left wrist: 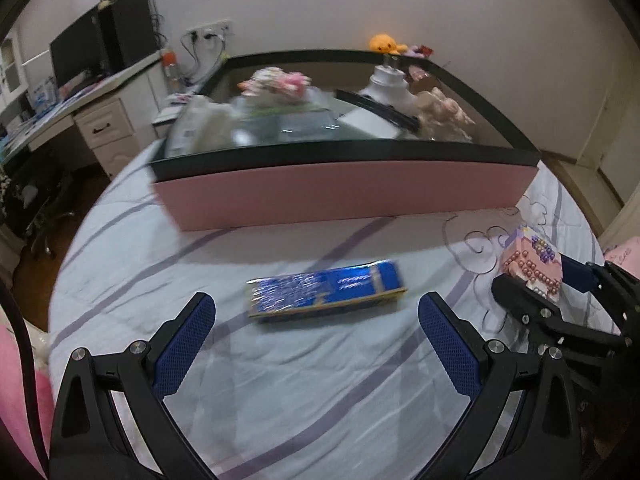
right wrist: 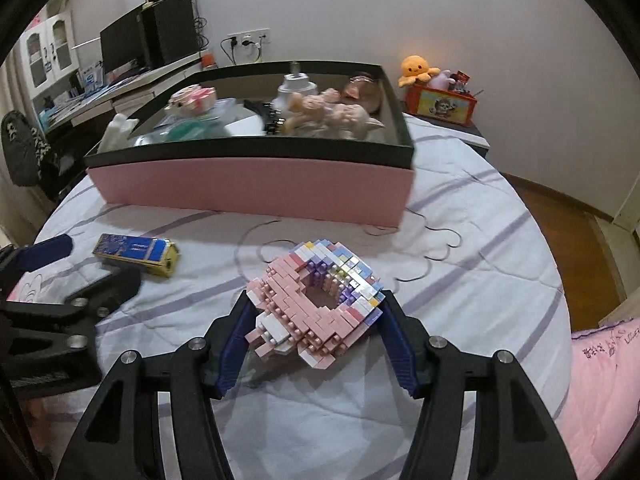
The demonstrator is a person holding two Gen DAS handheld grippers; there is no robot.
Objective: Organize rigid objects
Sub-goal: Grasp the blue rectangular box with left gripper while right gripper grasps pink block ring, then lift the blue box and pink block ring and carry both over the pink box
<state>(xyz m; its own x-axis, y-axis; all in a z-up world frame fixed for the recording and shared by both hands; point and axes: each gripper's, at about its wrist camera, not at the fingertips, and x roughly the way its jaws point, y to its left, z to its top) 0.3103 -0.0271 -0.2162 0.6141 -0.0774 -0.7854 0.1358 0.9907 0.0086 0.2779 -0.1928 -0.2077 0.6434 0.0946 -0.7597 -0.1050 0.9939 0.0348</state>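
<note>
A: Pink and pastel bricks fill the right claw (right wrist: 316, 312): its two blue pads sit against either side of the brick model (right wrist: 320, 300), pinching it where it rests on the striped bedsheet (right wrist: 460, 280). I judge this the grasp step, just before the lift.

B: And the left claw (left wrist: 316, 312)?

A: Spread wide, nothing between the pads. The blue box (left wrist: 326, 290) lies flat on the sheet just beyond its tips, crosswise to the fingers.

B: So what does the next move call for?

A: For the right, a firm enough hold that the bricks don't break apart, then a lift over the near wall of the pink storage box (right wrist: 256, 188) at the far side of the bed. For the left, coming down around the blue box and closing across its narrow width.

B: What's already in the pink box?

A: It's open-topped with a dark rim, and crowded: a white bottle (right wrist: 296, 84) towards the far wall, a pale plush toy (right wrist: 340, 114) on the right, a pink-and-white floral thing (right wrist: 192, 100) on the left. The rest is too blurred to name.
</note>
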